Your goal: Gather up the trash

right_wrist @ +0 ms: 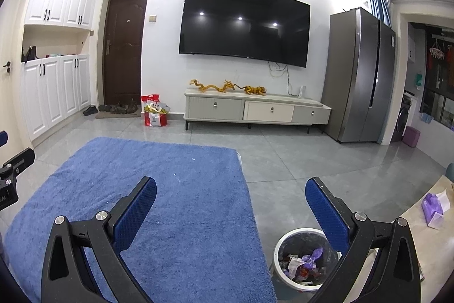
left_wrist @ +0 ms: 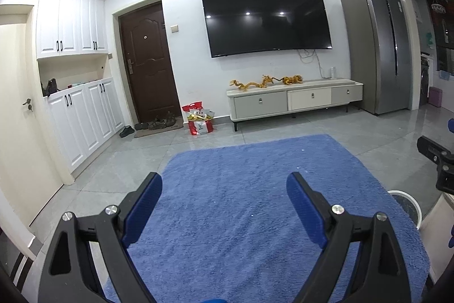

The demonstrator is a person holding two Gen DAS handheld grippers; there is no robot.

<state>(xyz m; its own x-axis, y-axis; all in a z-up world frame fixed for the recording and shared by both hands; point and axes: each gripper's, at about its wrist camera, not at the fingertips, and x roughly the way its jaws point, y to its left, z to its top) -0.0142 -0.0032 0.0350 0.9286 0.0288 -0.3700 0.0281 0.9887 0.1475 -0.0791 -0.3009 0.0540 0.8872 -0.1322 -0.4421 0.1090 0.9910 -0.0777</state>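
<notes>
A round white bin (right_wrist: 305, 257) stands on the grey floor beside the blue rug (right_wrist: 159, 203); it holds several crumpled wrappers, some purple. Its rim (left_wrist: 405, 203) also shows at the rug's right edge in the left wrist view. My right gripper (right_wrist: 231, 190) hangs open above the rug's right edge and the bin, nothing between its blue pads. My left gripper (left_wrist: 224, 188) is open over the middle of the rug (left_wrist: 255, 189), also empty. Tiny white specks (right_wrist: 193, 159) lie on the rug. The other gripper's black body (left_wrist: 437, 161) shows at the right edge.
A purple tissue pack (right_wrist: 432, 208) lies on a beige table (right_wrist: 442, 234) at the right. Ahead are a TV cabinet (right_wrist: 255, 110), a wall TV, a grey fridge (right_wrist: 360, 75), a brown door, shoes and a red bag (right_wrist: 154, 111).
</notes>
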